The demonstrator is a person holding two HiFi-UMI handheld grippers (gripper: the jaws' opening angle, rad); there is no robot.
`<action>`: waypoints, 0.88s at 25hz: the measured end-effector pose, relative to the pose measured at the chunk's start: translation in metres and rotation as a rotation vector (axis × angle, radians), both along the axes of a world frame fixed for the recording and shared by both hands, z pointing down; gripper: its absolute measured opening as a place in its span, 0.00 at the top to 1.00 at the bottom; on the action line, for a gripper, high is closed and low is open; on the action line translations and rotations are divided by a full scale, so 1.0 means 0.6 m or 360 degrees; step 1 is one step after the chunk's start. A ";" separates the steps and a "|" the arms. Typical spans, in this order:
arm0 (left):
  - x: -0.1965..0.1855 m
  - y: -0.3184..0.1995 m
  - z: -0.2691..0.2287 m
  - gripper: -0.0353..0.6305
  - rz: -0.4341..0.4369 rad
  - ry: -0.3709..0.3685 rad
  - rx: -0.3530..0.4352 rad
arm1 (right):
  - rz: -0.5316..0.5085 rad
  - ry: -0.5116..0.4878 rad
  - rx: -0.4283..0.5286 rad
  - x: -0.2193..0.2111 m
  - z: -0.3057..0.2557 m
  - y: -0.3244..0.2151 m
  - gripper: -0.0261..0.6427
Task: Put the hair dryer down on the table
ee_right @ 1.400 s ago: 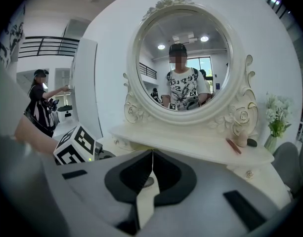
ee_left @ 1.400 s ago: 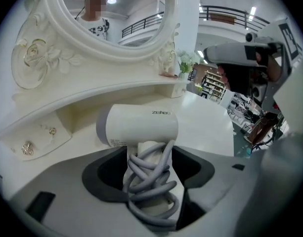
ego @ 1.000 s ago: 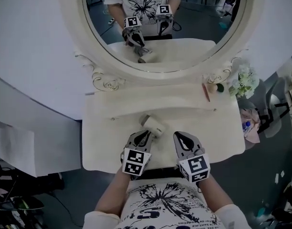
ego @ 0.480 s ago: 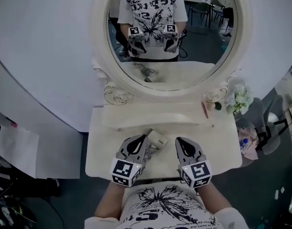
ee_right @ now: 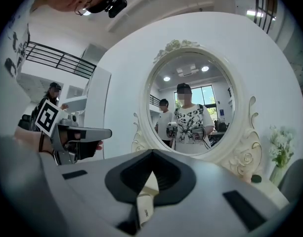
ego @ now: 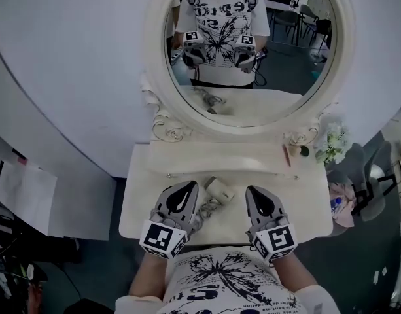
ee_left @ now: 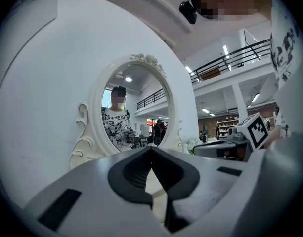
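A cream hair dryer (ego: 219,189) lies on the white dressing table (ego: 305,195), its cord (ego: 207,208) curled beside it toward me. In the head view my left gripper (ego: 187,187) hovers just left of the dryer, shut and holding nothing. To the dryer's right my right gripper (ego: 256,190) is also shut and empty. The left gripper view has its jaws (ee_left: 151,151) meeting at the tips, facing the mirror. The right gripper view has the same closed tips (ee_right: 152,153), with the left gripper (ee_right: 77,135) at its left.
An oval mirror (ego: 252,103) in an ornate white frame stands behind the table, above a raised back shelf (ego: 220,164). A pink pencil-like stick (ego: 286,154) and white flowers (ego: 331,142) are at the back right. The table's front edge runs just under both grippers.
The left gripper has let go of the hair dryer and drawn back toward me; the dryer stays on the table. The head camera has tilted up, so more of the mirror is in view.
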State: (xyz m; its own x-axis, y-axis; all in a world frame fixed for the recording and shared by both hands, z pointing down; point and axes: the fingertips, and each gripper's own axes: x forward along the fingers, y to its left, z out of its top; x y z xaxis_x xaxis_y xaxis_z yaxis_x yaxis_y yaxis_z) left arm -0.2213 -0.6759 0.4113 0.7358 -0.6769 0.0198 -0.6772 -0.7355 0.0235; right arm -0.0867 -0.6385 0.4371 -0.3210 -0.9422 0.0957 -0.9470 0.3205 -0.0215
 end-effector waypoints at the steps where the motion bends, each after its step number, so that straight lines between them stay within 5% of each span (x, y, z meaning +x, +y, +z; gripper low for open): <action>1: -0.001 0.000 0.000 0.91 -0.0001 0.0000 0.0003 | -0.0006 0.0005 0.0004 -0.002 -0.001 0.000 0.94; 22: -0.013 0.014 0.021 0.91 -0.0034 -0.0001 -0.0058 | -0.0008 -0.0005 -0.0004 -0.024 0.012 0.007 0.94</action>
State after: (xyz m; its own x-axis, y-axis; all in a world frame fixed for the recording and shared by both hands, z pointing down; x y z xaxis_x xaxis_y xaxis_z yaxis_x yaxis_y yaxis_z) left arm -0.2294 -0.6675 0.4241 0.7213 -0.6911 0.0451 -0.6926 -0.7196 0.0499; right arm -0.1010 -0.6344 0.4440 -0.3261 -0.9404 0.0968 -0.9453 0.3252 -0.0252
